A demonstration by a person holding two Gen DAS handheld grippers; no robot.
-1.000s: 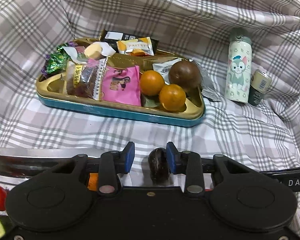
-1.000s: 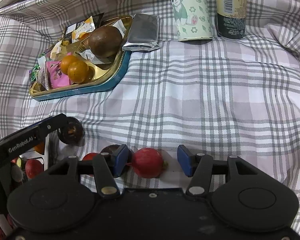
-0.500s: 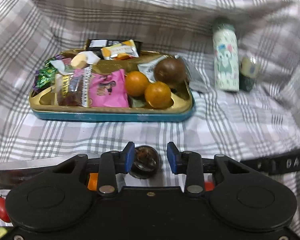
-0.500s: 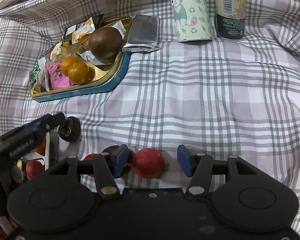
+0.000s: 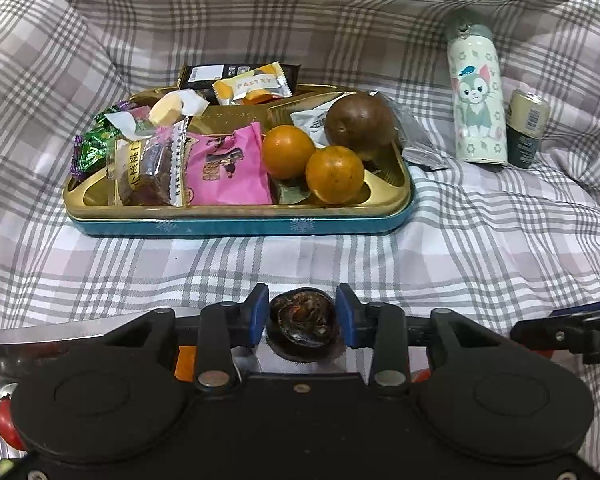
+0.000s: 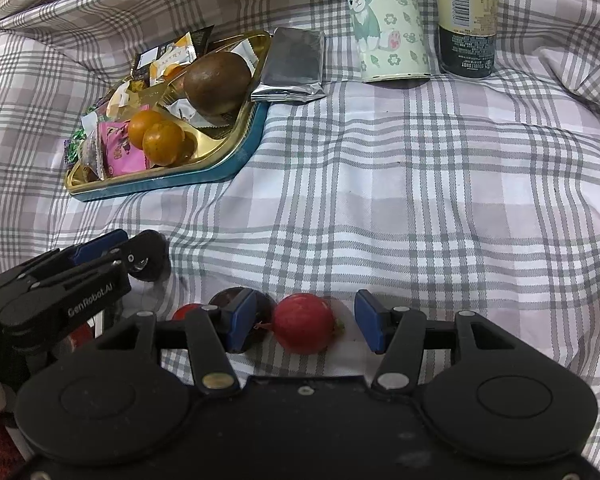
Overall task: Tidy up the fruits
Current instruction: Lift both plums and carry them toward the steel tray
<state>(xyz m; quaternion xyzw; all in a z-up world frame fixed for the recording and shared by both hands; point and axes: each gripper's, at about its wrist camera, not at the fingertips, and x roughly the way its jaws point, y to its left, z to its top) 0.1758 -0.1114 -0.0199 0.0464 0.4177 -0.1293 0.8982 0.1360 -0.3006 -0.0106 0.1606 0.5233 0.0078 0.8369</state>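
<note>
In the left wrist view my left gripper (image 5: pixel 302 316) is shut on a dark brown round fruit (image 5: pixel 303 327), held low above the checked cloth in front of the gold and teal tray (image 5: pixel 240 224). The tray holds two oranges (image 5: pixel 334 174) and a large brown fruit (image 5: pixel 359 125) among snack packets. In the right wrist view my right gripper (image 6: pixel 305 322) is open around a red fruit (image 6: pixel 303 323) lying on a white surface; its pads stand apart from it. The left gripper (image 6: pixel 112 256) with the dark fruit (image 6: pixel 153 255) shows at the left.
A cat-print bottle (image 5: pixel 478 98) and a small can (image 5: pixel 527 128) stand at the back right. A silver packet (image 6: pixel 294 66) lies beside the tray. More fruits, a dark one (image 6: pixel 230 300) and red ones, lie near a metal tray's rim (image 5: pixel 60 330) at the front left.
My left gripper has closed on the dark fruit and carried it forward and slightly left, turning it so its end faces the camera. My right gripper and the red fruit have not moved.
</note>
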